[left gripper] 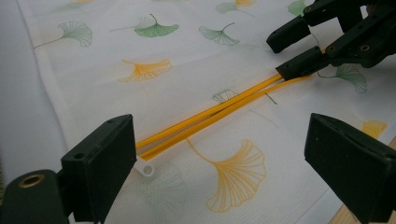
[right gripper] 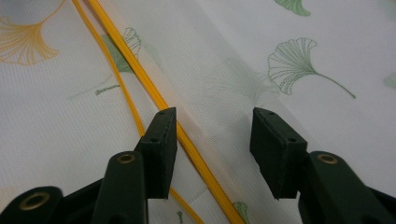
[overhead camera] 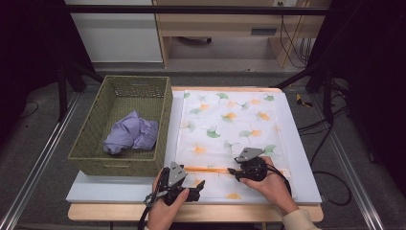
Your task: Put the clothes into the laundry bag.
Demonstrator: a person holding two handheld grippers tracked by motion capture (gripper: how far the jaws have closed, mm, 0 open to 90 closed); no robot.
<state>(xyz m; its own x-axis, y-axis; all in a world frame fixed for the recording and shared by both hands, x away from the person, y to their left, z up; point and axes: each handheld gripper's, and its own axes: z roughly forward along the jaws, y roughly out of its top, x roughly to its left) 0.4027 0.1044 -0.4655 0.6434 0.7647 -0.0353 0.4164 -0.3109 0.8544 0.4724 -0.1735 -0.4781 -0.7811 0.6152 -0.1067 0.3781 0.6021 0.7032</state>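
A white mesh bag (overhead camera: 230, 120) printed with green and orange ginkgo leaves lies flat on the table board. A yellow zipper (overhead camera: 206, 169) runs across its near end. In the left gripper view the zipper (left gripper: 210, 114) is parted into two strands, with a small white pull (left gripper: 144, 168) at its near end. My left gripper (left gripper: 229, 154) stands wide open just before that pull, with nothing between its jaws. My right gripper (right gripper: 215, 140) hovers low over the fabric, jaws apart. Its left jaw is right by the zipper strand (right gripper: 140, 70), and nothing is pinched.
A green woven basket (overhead camera: 95, 143) stands left of the bag with a crumpled lilac cloth (overhead camera: 130, 134) inside. The white board's front edge (overhead camera: 191, 201) lies just below my hands. Cables and dark frame legs are on the floor to the right.
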